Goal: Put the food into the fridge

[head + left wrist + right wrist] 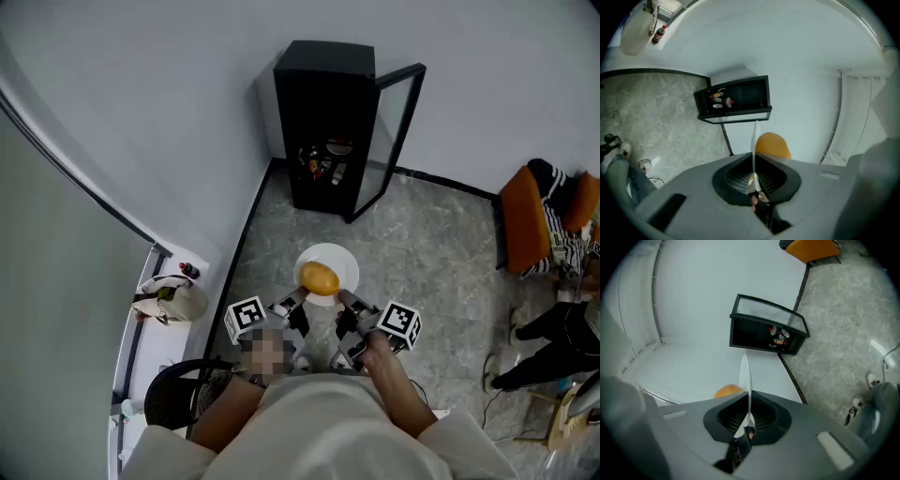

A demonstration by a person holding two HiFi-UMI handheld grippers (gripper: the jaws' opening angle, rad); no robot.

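Note:
A white plate (343, 262) carrying one round orange piece of food (320, 277) is held level in front of me, above the stone floor. My left gripper (298, 302) is shut on the plate's near left rim and my right gripper (345, 301) on its near right rim. In the left gripper view the plate (754, 138) shows edge-on between the jaws of the left gripper (754, 158), with the food (773, 145) just right of it. In the right gripper view the plate (745, 373) is clamped by the right gripper (749, 400), the food (727, 391) to its left. The black fridge (323, 122) stands ahead in the corner.
The fridge's glass door (392, 131) is swung open to the right, and bottles and packets (326, 161) sit on a shelf inside. An orange chair (523, 220) and a seated person (553, 333) are at the right. A bag (171, 300) lies on the left ledge.

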